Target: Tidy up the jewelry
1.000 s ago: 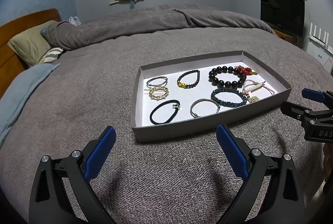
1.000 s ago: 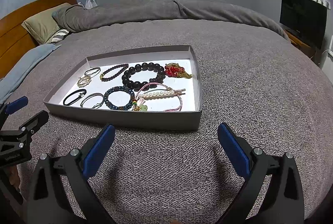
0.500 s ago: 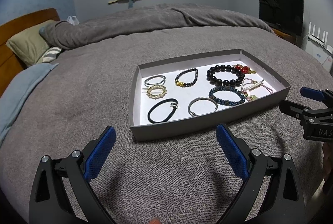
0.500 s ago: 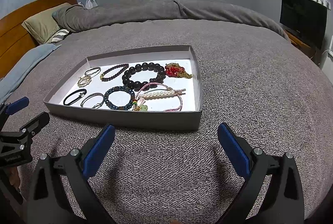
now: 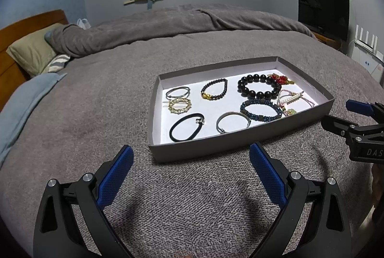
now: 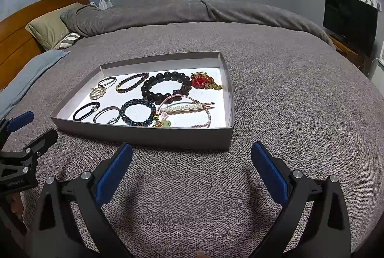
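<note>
Both the left gripper and right gripper hover spread wide and empty over the nubby grey blanket, near the shallow cardboard tray holding beaded bracelets

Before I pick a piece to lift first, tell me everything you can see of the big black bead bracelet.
The big black bead bracelet is a closed ring of large, glossy, dark round beads, lying flat on the white floor of the grey tray, toward its far right. Its right side touches the red and gold piece; the pink cord bracelet meets its near edge. Neither gripper touches it.
</note>
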The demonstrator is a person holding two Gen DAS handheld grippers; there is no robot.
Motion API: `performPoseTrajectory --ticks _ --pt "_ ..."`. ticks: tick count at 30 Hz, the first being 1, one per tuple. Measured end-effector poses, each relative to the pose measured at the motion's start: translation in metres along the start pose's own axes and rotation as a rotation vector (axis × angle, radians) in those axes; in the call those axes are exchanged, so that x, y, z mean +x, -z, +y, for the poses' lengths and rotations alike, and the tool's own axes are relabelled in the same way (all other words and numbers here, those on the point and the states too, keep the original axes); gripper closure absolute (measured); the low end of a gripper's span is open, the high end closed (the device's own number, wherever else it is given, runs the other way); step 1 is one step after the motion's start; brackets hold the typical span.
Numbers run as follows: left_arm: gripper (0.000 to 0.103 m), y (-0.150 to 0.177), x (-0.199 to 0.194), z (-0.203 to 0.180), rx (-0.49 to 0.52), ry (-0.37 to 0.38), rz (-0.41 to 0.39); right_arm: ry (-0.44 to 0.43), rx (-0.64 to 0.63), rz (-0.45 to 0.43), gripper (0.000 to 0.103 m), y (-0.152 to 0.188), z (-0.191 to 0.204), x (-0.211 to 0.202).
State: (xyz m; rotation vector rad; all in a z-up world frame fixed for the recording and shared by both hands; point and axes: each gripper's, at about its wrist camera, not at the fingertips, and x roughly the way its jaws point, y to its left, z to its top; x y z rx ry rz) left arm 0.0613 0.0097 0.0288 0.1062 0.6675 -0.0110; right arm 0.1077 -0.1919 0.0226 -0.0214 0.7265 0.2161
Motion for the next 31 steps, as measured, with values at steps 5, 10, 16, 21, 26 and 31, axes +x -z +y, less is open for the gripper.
performPoseTrajectory --ticks 5,10,16,21,26,31 --pt "0.007 0.0001 -0.0006 0.0002 0.000 0.000 -0.001 0.000 -0.002 0.001 0.005 0.0000 -0.0001 -0.0002" --pt "0.007 -0.0001 0.0003 -0.0006 0.002 0.005 0.001 0.000 0.000 0.001 0.005 -0.0001 0.0001 0.0000" --pt "0.007 -0.0001 -0.0001 -0.0009 0.007 0.018 -0.014 -0.001 -0.001 0.002 0.005 0.0001 0.0001 0.0003" --pt "0.007 -0.0002 -0.0044 0.0023 0.000 0.052 -0.058 0.000 -0.002 0.002 0.005 0.0004 0.0003 0.0009" --pt "0.007 -0.0011 -0.0006 -0.0005 0.009 0.039 -0.030 0.000 -0.002 0.003 0.005 0.0005 0.0003 0.0009" --pt "0.007 -0.0001 0.0010 -0.0024 0.024 0.028 -0.018 -0.001 -0.001 0.002 0.005 0.0001 0.0002 0.0009"
